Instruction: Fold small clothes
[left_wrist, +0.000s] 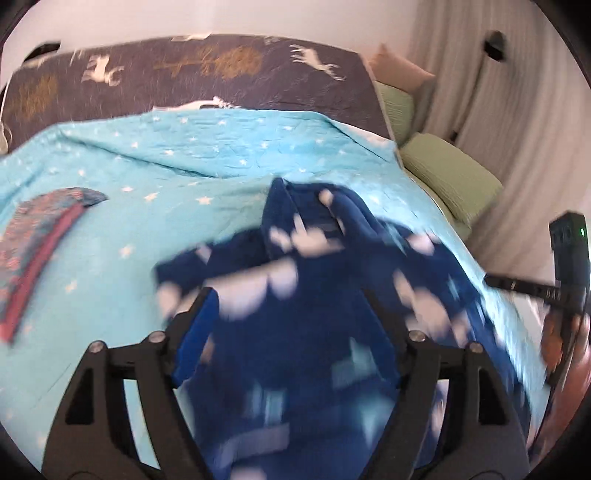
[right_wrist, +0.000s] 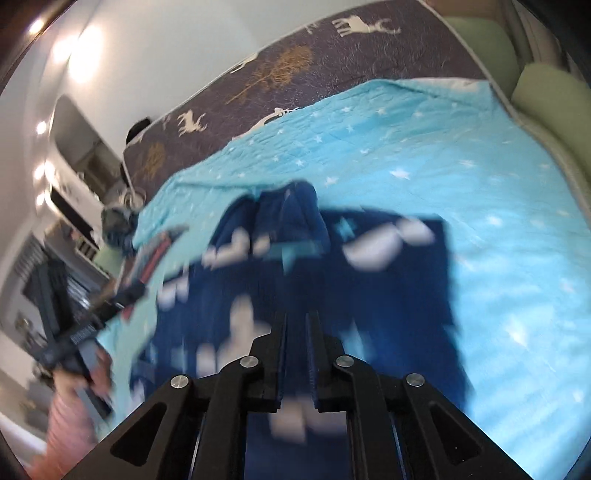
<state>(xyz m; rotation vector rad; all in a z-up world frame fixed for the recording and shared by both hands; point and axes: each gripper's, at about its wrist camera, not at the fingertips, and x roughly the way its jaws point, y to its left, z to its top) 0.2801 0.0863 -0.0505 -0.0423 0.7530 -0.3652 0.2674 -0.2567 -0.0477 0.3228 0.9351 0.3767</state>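
A small navy garment with white and light-blue prints (left_wrist: 314, 295) lies bunched on the turquoise star blanket (left_wrist: 166, 155); both views are motion-blurred. My left gripper (left_wrist: 288, 295) is open, its fingers (left_wrist: 201, 314) spread wide over the garment's near part. My right gripper (right_wrist: 297, 321) is nearly shut, with navy cloth (right_wrist: 388, 288) showing in the narrow gap between the jaws. The right gripper also shows at the right edge of the left wrist view (left_wrist: 554, 288). The left gripper shows at the left of the right wrist view (right_wrist: 92, 321).
A folded red and blue patterned cloth (left_wrist: 33, 251) lies on the blanket at the left. A dark deer-print quilt (left_wrist: 221, 74) covers the far side. Green pillows (left_wrist: 450, 173) sit at the right by a curtain (left_wrist: 498, 92).
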